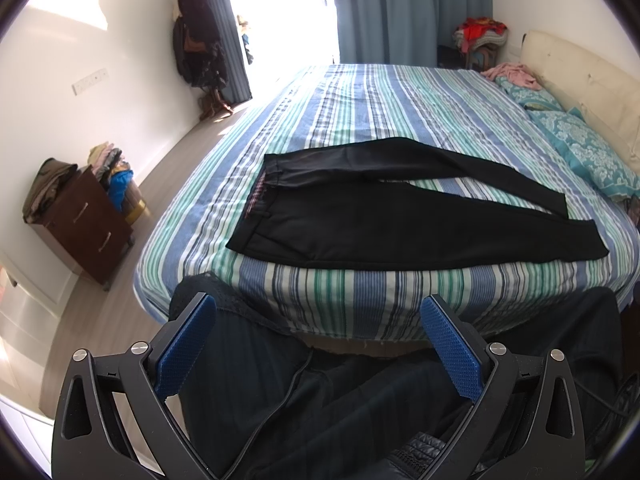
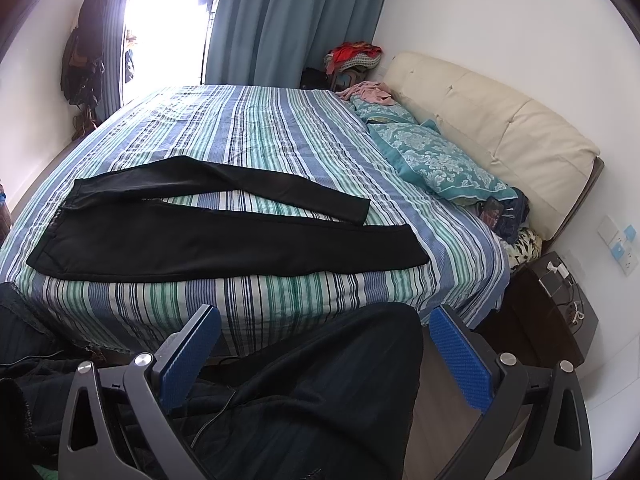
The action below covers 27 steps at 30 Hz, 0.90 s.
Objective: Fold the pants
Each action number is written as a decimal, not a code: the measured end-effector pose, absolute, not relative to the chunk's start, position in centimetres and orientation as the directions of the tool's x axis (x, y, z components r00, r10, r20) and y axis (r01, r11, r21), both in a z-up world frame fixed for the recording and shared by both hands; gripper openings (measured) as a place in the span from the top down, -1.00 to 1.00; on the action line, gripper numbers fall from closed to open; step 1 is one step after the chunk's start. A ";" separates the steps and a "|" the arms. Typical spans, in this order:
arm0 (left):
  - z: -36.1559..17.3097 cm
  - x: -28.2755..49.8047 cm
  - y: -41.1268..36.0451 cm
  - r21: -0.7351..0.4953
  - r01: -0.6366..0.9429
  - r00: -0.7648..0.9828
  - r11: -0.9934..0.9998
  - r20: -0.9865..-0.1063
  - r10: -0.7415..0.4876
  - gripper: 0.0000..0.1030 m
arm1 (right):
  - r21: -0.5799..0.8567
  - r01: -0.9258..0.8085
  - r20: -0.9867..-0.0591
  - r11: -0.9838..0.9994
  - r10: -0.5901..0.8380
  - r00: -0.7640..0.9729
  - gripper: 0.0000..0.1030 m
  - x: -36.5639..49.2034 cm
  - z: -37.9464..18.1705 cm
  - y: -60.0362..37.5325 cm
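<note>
While one pair of black pants (image 1: 400,216) lies flat on the striped bed (image 1: 360,104), waistband to the left and two legs running right in a narrow V, its long axis crosses both views sideways. Both tools hang back off the near bed edge, over the person's dark-clad lap (nothing between the pads). The left gripper (image 1: 318,344) gapes wide, nearer the waistband; the right gripper (image 2: 324,354), equally wide, sits nearer the cuffs. Beyond lie two patterned pillows (image 2: 436,160) by the headboard
</note>
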<state>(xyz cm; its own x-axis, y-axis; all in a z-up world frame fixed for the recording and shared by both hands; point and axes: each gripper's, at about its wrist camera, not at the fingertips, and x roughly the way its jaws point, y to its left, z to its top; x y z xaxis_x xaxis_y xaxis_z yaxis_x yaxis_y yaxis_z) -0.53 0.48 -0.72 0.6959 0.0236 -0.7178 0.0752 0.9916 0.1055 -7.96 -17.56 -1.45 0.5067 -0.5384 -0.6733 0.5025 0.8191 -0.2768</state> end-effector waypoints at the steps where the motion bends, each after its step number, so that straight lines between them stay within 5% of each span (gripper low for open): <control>1: -0.9 -0.6 0.5 0.104 0.077 0.696 0.992 -0.718 0.021 -0.99 | -0.275 0.500 -0.674 0.821 -0.536 0.509 -1.00 -7.9 -1.4 -17.6; 13: -0.6 2.6 -0.7 0.031 0.173 0.672 0.984 -0.734 -0.095 -0.99 | -0.143 0.305 -0.658 0.941 -0.321 0.681 -1.00 -7.1 -1.2 -16.6; 21: 2.5 7.0 -4.9 0.055 0.227 0.725 0.972 -0.676 -0.131 -0.99 | -0.024 0.252 -0.276 0.967 -0.249 0.928 -1.00 -8.1 2.8 -19.3; 25: 1.7 9.1 -7.0 0.032 0.237 0.700 0.971 -0.699 -0.148 -0.99 | 0.082 0.181 -0.648 0.980 -0.085 0.757 -0.90 -0.2 -3.9 -25.2; 27: 0.2 9.7 -7.8 0.042 0.236 0.677 0.971 -0.724 -0.134 -0.99 | 0.092 0.220 -0.673 0.971 -0.102 0.733 -0.79 0.7 -6.7 -28.1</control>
<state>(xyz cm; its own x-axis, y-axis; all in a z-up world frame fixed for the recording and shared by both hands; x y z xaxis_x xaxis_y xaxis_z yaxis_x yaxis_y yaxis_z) 9.74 -7.84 0.18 0.6767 -0.1338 -0.7240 0.2364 0.9708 0.0416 0.70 -28.12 -6.66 0.7328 -0.1021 -0.6727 0.2196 0.9713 0.0919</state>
